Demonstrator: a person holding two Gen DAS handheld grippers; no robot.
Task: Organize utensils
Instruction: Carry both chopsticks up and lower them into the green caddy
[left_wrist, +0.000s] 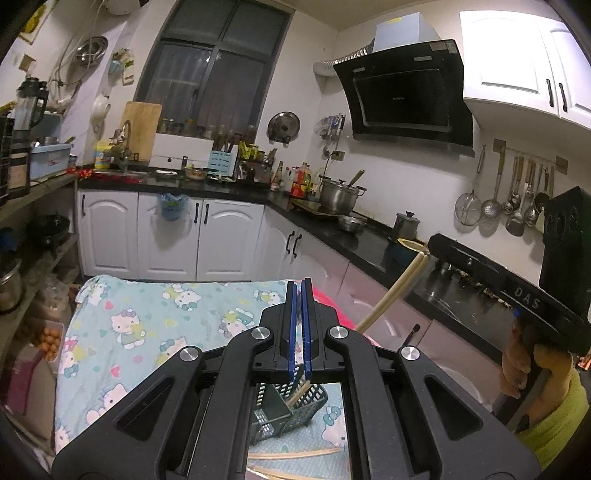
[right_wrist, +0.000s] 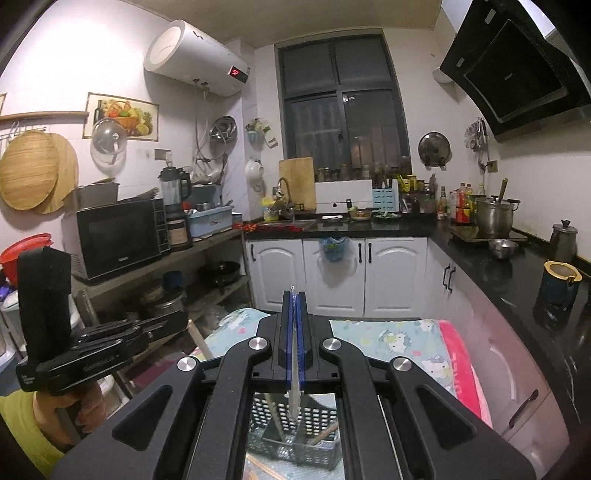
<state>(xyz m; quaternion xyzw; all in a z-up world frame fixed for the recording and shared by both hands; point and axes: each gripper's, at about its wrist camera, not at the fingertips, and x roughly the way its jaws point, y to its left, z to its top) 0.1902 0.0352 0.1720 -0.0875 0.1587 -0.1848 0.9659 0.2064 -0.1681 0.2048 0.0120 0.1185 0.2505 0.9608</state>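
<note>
Left view: we note the left gripper (left_wrist: 299, 286) with its blue pads drawn narrow, only a slit between them. This view alone shows what the right gripper (right_wrist: 294, 293) carries: a pair of pale chopsticks (left_wrist: 391, 291) pinched at their top ends, slanting down toward the right edge of the cloth-covered table (left_wrist: 147, 314).

Right view: the same chopsticks appear only as a thin pale strip between closed pads. Here alone we see a pale stick (right_wrist: 201, 343) hanging from the left gripper's tips, beyond the table's left edge.

Container: a dark green slotted basket (left_wrist: 314, 402) stands on the cloth by the near edge, below both grippers. It holds a wooden handle (right_wrist: 323, 434) leaning in it, with a darker stick beside. Loose chopsticks (left_wrist: 295, 452) lie on the cloth nearer still.
</note>
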